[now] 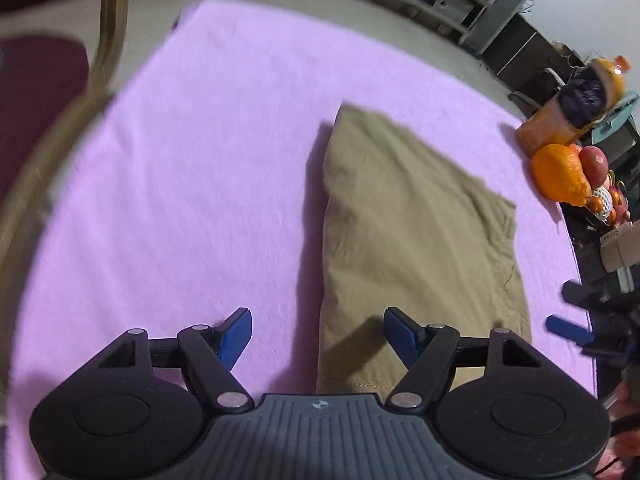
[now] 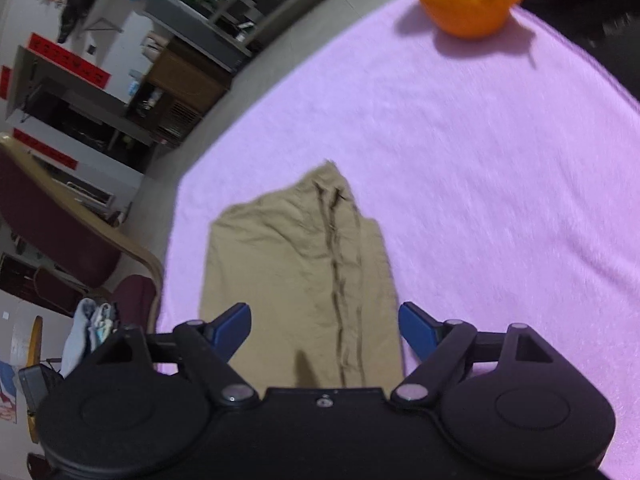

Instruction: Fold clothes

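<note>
A folded khaki garment [image 1: 416, 232] lies flat on the lilac cloth [image 1: 200, 184] that covers the table. In the left wrist view my left gripper [image 1: 318, 334] hovers over the garment's near left edge, jaws wide apart with nothing between the blue pads. The right gripper's blue pad [image 1: 568, 330] shows at the right edge of that view. In the right wrist view the same garment [image 2: 296, 272] shows a dark seam down its middle. My right gripper [image 2: 324, 328] stands open above the garment's near end and grips nothing.
An orange fruit [image 2: 464, 0] and an orange packet with a dark label [image 1: 576, 108] sit at the cloth's edge, beside more fruit [image 1: 596, 164]. A maroon chair with a wooden frame [image 2: 60, 224] stands off the table's side. Shelves line the far wall.
</note>
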`<state>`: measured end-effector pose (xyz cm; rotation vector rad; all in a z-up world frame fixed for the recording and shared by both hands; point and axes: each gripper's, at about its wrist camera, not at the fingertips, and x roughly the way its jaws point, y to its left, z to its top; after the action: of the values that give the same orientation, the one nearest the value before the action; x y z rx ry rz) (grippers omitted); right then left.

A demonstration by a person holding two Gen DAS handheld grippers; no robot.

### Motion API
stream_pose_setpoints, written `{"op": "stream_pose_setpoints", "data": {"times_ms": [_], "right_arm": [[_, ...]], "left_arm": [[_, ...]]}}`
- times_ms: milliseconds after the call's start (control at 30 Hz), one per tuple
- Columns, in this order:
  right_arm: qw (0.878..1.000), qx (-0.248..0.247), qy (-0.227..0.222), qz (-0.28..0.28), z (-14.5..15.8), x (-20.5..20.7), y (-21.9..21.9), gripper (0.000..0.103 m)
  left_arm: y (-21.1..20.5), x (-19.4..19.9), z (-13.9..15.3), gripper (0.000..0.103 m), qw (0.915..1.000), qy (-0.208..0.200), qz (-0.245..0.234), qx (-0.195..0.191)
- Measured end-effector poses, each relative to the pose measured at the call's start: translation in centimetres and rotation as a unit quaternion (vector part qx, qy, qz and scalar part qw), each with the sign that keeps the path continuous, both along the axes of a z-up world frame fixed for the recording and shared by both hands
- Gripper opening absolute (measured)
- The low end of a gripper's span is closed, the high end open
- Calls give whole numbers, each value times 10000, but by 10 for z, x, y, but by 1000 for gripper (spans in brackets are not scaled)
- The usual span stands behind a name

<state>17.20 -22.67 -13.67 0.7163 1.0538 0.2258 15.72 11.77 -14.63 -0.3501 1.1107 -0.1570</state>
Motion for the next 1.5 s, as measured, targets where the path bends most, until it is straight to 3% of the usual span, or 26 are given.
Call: {"op": "stream_pose_setpoints", "data": {"times_ms": [33,67,100,300,433,533,633,700,767,867,1000,1133,1333,1500], "right_arm": [[9999,-52,103,-22,-7,2,1,67],[9998,-104,152,-20,-11,3,1,54],[9997,-157,201,-17,-15,3,2,51],[9992,-337,192,68,-25,10,11,54],[9998,35,119,158,-29,11,16,53],[9994,315,117,115,-34,10,18,52],[9998,106,34,189,-31,9,23,50],[9963,-734,-186,415,-24,5,41,27],[9869,-1421,-447,612,-17,-2,58,20],[9838,-1547,-702,575,-2,-11,64,11],[9904,-1019,-867,353,32,-31,47,10],[9892,-1011,-1036,212,74,-59,25,10],[9811,-1315,-1383,-328,137,-107,-54,10],[9734,-1495,-1439,-974,146,-126,-133,10]], "left_arm": [[1,2,-2,69,9999,-9,-12,-129],[1,3,-3,67,9997,-21,-17,-229],[0,4,-3,66,9996,-41,-23,-281],[-6,12,-10,69,9991,-146,-21,-405],[-7,14,-15,69,9975,-208,62,-674],[-13,12,-17,61,9961,-258,11,-839],[-27,8,-13,55,9979,-407,-128,-497],[-39,3,-6,45,9979,-594,-219,-96],[-54,-4,3,36,9950,-847,-371,375],[-66,-14,19,25,9897,-1096,-561,737],[-65,-25,41,23,9910,-1117,-600,430],[-83,-46,71,23,9887,-1285,-765,61],[-168,-62,116,23,9762,-1667,-1350,-332],[-257,-52,116,23,9677,-1682,-1835,-399]]}}
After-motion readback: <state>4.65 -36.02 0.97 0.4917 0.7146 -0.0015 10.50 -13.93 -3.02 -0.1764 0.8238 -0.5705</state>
